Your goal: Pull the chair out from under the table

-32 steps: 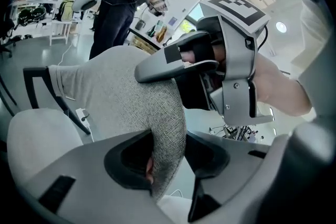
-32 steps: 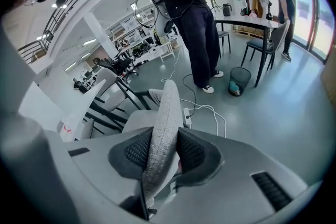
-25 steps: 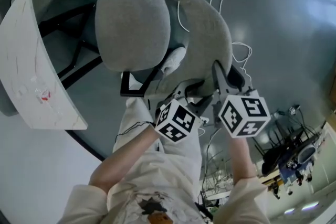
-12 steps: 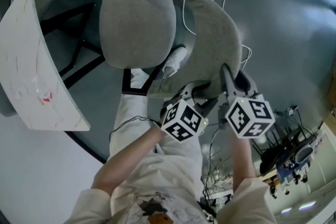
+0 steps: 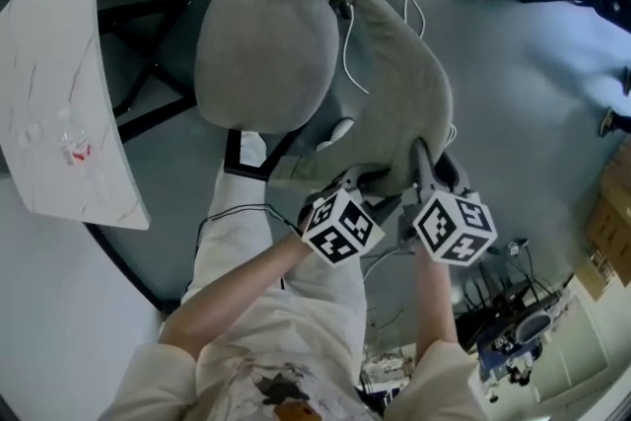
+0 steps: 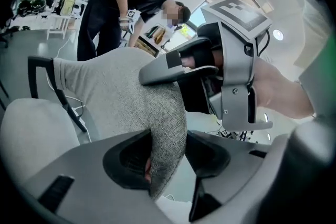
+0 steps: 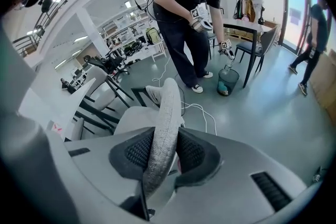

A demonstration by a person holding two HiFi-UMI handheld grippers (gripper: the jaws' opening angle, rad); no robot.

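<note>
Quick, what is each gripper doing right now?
Left gripper: closed on the chair back.
Right gripper: closed on the chair back too.

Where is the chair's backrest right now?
In the head view the grey backrest curves right of the seat, its near edge gripped by the left tool and right tool.

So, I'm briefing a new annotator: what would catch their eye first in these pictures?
The grey chair fills the middle of the head view, and both the left hand-held gripper and the right hand-held gripper are clamped side by side on the top edge of its backrest. A white table sits at the left, and a person in black stands beyond the chair.
</note>
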